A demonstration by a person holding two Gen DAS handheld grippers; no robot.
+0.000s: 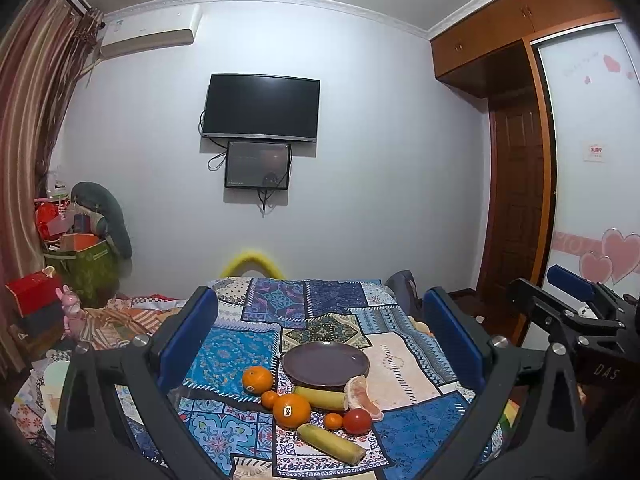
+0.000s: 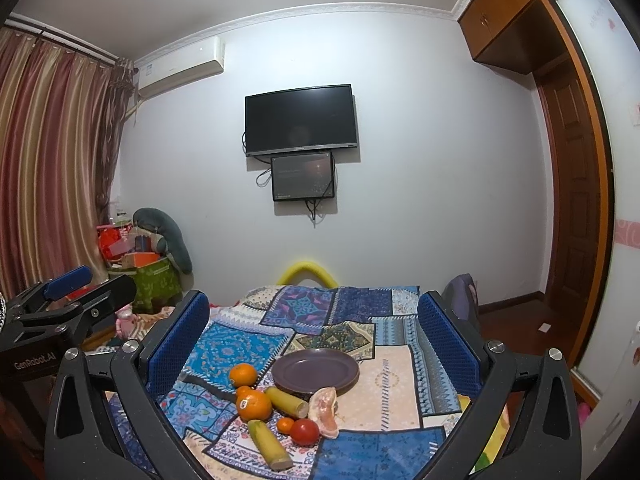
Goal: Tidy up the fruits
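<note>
Both grippers, left gripper (image 1: 320, 336) and right gripper (image 2: 314, 332), hover with jaws spread wide and holding nothing above the fruit on a patchwork cloth (image 1: 404, 364). Nearest lies a cut banana piece (image 1: 330, 438); beyond it sit a stickered orange (image 1: 291, 410), a red tomato (image 1: 357, 421), two small tangerines, another banana piece, a peeled pomelo wedge (image 1: 360, 392) and a second orange (image 1: 257, 380). Just behind stands a bare purple plate (image 1: 325, 362).
</note>
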